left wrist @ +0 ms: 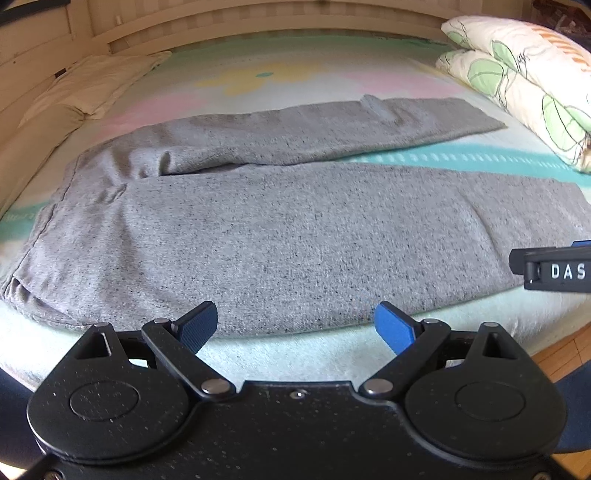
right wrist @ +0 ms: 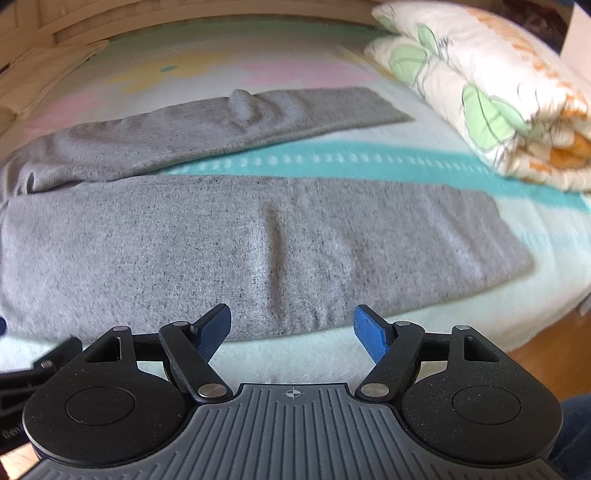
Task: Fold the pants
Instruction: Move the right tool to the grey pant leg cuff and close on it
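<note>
Grey speckled pants [left wrist: 280, 236] lie flat on the bed, waistband at the left, both legs running to the right with a gap between them. They also show in the right wrist view [right wrist: 229, 243], with a small vertical crease in the near leg. My left gripper [left wrist: 295, 326] is open and empty, just above the near edge of the near leg. My right gripper [right wrist: 291, 328] is open and empty at the near edge of the same leg, further right. The right gripper's side [left wrist: 554, 269] shows at the right edge of the left wrist view.
The bed sheet [left wrist: 443, 158] is pale with teal, pink and yellow patterns. A folded floral quilt [right wrist: 487, 92] lies at the right. A cream pillow [left wrist: 85, 92] lies at the far left by the wooden headboard [left wrist: 221, 22]. Wooden floor [right wrist: 546, 343] shows past the bed's near right edge.
</note>
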`<action>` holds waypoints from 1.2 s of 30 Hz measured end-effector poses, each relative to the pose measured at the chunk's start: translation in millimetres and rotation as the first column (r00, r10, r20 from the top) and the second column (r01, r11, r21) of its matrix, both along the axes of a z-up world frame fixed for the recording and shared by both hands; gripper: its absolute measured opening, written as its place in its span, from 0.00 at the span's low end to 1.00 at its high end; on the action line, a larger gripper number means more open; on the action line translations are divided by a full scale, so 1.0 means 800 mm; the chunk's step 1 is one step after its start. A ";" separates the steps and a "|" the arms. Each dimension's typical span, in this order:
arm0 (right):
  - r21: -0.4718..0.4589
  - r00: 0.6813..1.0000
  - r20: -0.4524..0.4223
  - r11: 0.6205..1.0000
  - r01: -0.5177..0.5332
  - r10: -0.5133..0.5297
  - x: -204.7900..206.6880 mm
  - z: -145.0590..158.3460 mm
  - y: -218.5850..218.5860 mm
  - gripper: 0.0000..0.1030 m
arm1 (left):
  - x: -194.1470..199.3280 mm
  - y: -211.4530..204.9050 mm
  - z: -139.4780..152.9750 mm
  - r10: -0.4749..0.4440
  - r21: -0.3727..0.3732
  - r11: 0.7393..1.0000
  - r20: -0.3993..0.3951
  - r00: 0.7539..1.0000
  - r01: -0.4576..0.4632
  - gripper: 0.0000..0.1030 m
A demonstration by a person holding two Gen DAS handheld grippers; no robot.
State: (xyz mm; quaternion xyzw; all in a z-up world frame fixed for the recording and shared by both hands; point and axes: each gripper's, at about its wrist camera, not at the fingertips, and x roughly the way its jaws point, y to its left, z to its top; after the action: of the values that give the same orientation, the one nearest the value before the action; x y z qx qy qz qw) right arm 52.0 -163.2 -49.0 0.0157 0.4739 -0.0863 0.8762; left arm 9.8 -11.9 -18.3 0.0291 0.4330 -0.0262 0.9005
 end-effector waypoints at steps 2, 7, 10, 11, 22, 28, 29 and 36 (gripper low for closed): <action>0.041 1.000 -0.013 0.999 0.021 -0.021 0.004 0.001 -0.005 0.70 | 0.003 0.001 0.000 0.005 -0.006 1.000 -0.020 1.000 -0.005 0.90; 0.105 0.999 -0.016 0.993 0.051 -0.050 0.013 0.010 -0.002 0.70 | 0.011 0.007 0.011 0.039 -0.003 0.999 -0.047 0.998 -0.039 0.90; 0.089 0.999 0.010 0.995 0.034 -0.035 0.015 0.014 0.009 0.70 | 0.019 0.009 0.023 0.037 -0.011 0.999 -0.051 0.998 -0.038 0.90; 0.080 1.000 0.015 0.997 0.023 -0.024 0.015 0.015 0.012 0.70 | 0.023 0.009 0.027 0.036 -0.008 0.999 -0.050 0.998 -0.037 0.90; 0.021 0.998 -0.018 0.998 -0.059 0.059 0.015 0.008 0.026 0.69 | 0.065 0.018 0.050 -0.020 0.005 1.000 -0.044 0.999 0.020 0.89; 0.139 0.999 -0.029 0.990 0.017 -0.013 0.020 0.030 0.013 0.50 | 0.077 0.030 0.068 -0.061 0.006 0.998 -0.008 0.998 0.061 0.85; 0.155 0.999 -0.025 0.987 0.027 -0.023 0.023 0.039 0.012 0.50 | 0.078 0.034 0.074 -0.057 0.002 0.998 0.005 0.998 0.057 0.85; 0.171 0.998 0.059 0.985 -0.010 0.000 0.055 0.096 0.012 0.50 | 0.096 0.051 0.114 -0.019 0.003 1.000 0.069 0.997 0.018 0.85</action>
State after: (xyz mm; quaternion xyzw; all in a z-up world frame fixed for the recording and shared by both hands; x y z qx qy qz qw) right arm 96.3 -153.6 27.8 0.0923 0.4535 -0.0424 0.8854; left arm 86.4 29.1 73.2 0.0350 0.4013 -0.0331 0.9147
